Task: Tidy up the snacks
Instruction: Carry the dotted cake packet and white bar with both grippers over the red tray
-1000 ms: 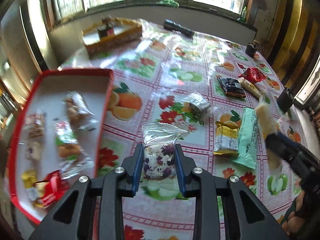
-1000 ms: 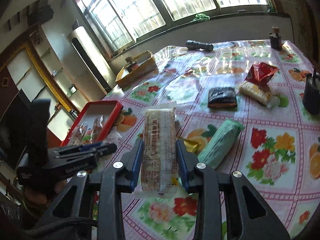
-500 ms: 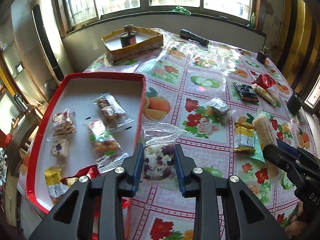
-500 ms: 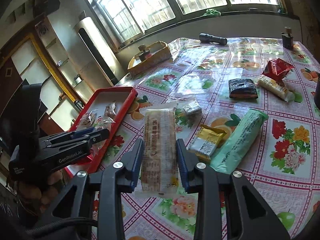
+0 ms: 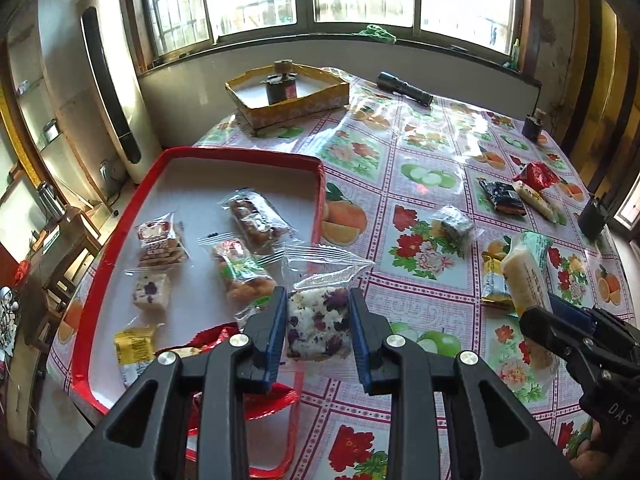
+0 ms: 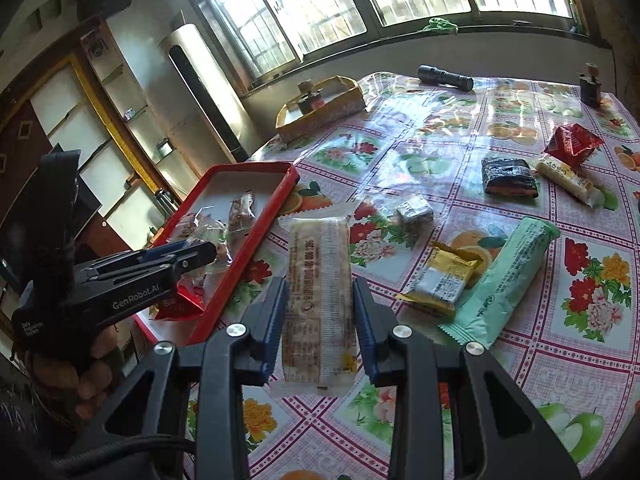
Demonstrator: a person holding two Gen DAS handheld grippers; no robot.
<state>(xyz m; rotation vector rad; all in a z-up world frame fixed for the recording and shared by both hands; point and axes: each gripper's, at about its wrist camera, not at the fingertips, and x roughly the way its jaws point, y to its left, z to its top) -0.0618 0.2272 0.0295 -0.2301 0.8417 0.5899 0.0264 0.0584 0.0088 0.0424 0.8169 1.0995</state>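
Observation:
My left gripper is shut on a clear-wrapped white cake with purple bits, held above the near right edge of the red tray. The tray holds several wrapped snacks. My right gripper is shut on a long beige wafer pack, held above the flowered tablecloth just right of the tray. The right gripper with its pack also shows in the left wrist view. The left gripper shows in the right wrist view, over the tray's near end.
Loose snacks lie on the table: a green long pack, a yellow pack, a silver one, a black one, a red bag and a pale stick. A yellow box and a flashlight sit far back.
Both grippers have lifted and drawn back left with their snacks. The left one has moved from over the tablecloth to over the tray's right edge.

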